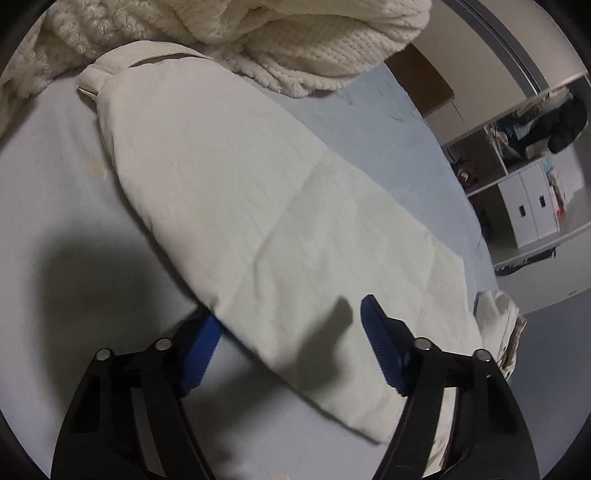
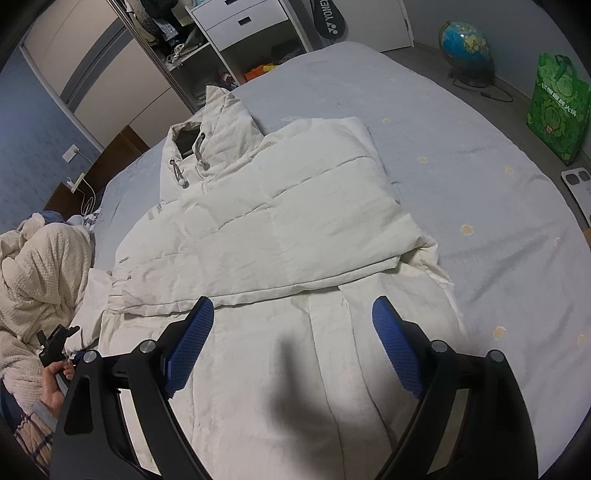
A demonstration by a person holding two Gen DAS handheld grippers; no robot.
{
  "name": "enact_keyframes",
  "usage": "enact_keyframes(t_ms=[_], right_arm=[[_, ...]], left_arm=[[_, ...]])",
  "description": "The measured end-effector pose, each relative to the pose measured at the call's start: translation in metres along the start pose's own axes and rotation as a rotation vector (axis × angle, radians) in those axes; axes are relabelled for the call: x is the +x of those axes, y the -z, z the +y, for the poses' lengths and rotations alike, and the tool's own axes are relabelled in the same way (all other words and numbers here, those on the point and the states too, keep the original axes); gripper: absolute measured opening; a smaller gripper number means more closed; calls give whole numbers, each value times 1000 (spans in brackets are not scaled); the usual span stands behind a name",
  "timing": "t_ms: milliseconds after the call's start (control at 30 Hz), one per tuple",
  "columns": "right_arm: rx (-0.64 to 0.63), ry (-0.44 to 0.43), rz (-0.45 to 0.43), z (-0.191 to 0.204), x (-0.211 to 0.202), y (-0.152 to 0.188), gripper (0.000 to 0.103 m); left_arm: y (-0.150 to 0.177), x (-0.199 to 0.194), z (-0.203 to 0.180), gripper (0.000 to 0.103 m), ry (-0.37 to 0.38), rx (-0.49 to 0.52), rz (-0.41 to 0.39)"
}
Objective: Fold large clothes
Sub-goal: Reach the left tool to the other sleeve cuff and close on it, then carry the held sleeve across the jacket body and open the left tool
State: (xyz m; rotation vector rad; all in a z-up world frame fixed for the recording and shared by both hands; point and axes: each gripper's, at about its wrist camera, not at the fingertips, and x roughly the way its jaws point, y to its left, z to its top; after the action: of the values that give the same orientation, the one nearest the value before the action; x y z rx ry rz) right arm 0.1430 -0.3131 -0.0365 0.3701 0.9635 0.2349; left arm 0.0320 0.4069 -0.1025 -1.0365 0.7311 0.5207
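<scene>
1. A bed [image 2: 461, 155] with a pale blue sheet fills most of both views; small yellow spots dot the sheet on its right side in the right wrist view.
2. A white padded jacket [image 2: 266, 221] lies flat in the middle of the bed, hood at the far end, hem at the near end. One sleeve is folded across the body, and the drawstrings hang at the collar.
3. In the left wrist view, a long padded part of that jacket [image 1: 258, 221] runs from far left to near right across the sheet.
4. A cream knitted blanket [image 1: 295, 40] is bunched at the far edge of the bed in the left wrist view, and at the left edge in the right wrist view.
5. A white shelving unit [image 2: 243, 29] stands beyond the bed; a globe [image 2: 465, 44] and a green bag [image 2: 557, 107] sit on the floor to the far right.
6. The right gripper [image 2: 291, 325] tilts downward over the near hem, its blue-padded jaws spread wide with nothing between them.
7. The left gripper [image 1: 288, 332] tilts downward at the near end of the padded part. Its jaws straddle the fabric edge, one pad underneath and one above, not visibly pressing it.
8. The person's left hand [image 2: 51, 384] shows at the near left, gripping a black handle; a plaid sleeve lies below it.
</scene>
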Motion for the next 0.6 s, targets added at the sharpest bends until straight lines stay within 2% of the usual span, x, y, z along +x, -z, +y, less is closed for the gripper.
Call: enact_keyframes(t_ms=[100,167,267,367,600], right_arm=[[-1,-1,-2,1,2,0,84],[-3,-2,5,2,6,0,84],[-6,-4,12,5,10,0,84],[-8,-6,15,6,11,0,84],[24,-32,4,1,7,1,84]], left_arm=[[-8,3,4,52,-17,-18,-4],[-7,2,8,30,-42,-34,-9],[-9,-4,14,12,-7,-117,-23],[-10,-15,3,7,3,-107,-57],[-13,-50,-35,6,78,-66,-127]])
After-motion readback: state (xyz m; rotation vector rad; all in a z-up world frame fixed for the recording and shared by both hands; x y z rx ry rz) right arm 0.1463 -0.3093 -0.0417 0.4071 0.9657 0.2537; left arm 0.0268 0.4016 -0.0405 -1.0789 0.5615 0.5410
